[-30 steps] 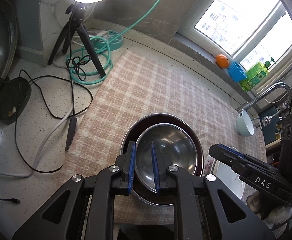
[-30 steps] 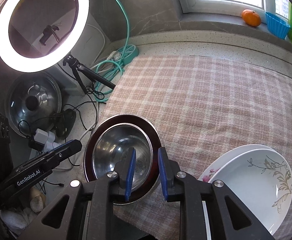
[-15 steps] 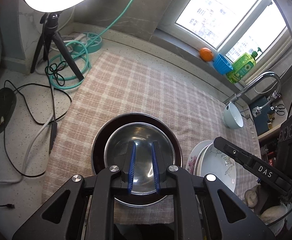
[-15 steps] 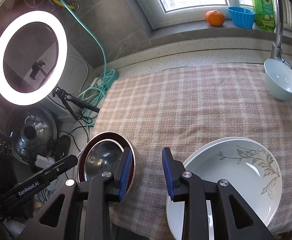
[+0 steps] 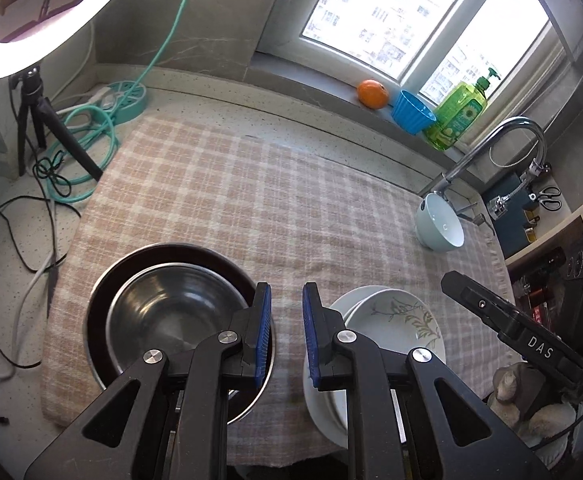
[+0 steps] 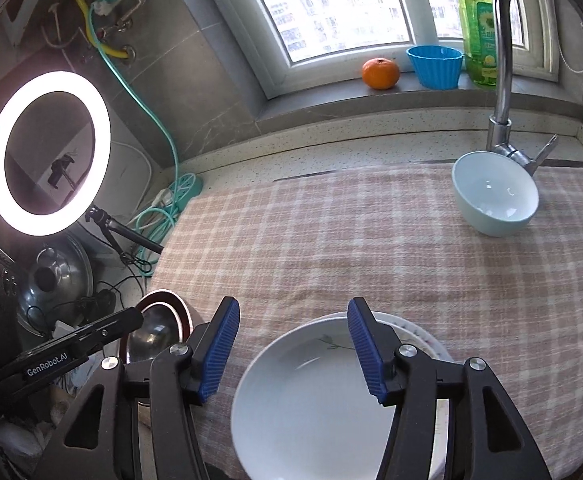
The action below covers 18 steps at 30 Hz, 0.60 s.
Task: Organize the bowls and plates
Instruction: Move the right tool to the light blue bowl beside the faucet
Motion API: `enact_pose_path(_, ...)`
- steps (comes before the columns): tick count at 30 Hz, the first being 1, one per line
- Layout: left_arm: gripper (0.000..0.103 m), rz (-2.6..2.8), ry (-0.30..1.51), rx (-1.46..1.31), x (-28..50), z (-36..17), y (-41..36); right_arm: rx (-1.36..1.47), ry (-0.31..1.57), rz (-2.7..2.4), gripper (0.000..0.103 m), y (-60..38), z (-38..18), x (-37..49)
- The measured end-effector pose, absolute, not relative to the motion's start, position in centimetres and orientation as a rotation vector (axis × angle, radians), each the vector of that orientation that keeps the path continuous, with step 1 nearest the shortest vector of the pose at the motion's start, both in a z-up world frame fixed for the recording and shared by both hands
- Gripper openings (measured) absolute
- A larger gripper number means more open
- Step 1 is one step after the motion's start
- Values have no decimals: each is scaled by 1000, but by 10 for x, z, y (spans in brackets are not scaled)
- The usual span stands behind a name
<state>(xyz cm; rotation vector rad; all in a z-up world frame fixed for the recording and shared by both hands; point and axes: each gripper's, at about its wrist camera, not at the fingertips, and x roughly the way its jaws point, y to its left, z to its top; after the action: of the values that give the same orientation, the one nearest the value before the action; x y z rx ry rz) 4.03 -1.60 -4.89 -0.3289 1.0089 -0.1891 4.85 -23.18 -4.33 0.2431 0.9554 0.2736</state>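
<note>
**Left wrist view**
- left tongs (image 5: 287, 292): blue pads drawn nearly together, only a narrow slit left, nothing in it. They hang over the checked cloth (image 5: 251, 200).
- Just left of the pads, partly under the left finger: steel bowl (image 5: 171, 312), nested inside a wider dark bowl (image 5: 139, 252).
- Just right of the pads, partly under the right finger: stack of white plates (image 5: 391, 312); the top one has a leaf sprig pattern.
- Ahead and well to the right: pale blue bowl (image 5: 439, 228), upright on the cloth at the foot of the faucet (image 5: 503, 136).
- Far right: right tongs (image 5: 491, 312), seen side-on, white lettering "DAS" on the black body.
- Sill far ahead: orange (image 5: 372, 94), blue cup (image 5: 413, 116), green soap bottle (image 5: 457, 116); its label print is too small to read.

**Right wrist view**
- right tongs (image 6: 291, 312): pads spread wide and have just been opening. Nothing is gripped between them.
- White plates (image 6: 311, 400) lie directly below the gap, near rim running out of sight under the tongs.
- Pale blue bowl (image 6: 495, 196) is ahead and to the right, well apart.
- To the left: left tongs (image 6: 71, 344), marked "GenRobot.AI", over the nested bowls (image 6: 151, 332).
- Soap bottle label shows a sunflower; the text cannot be read.
</note>
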Motion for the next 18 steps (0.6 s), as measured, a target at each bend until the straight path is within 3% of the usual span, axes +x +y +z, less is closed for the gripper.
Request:
enact_pose_path(15,18,-253,1016,-330,81,-45,-131,266,903,169,52,-376,-36,79)
enact_pose_path(18,17,-270,1014,-325,89,-45,-151,270,900,160,47,-397,-38,86)
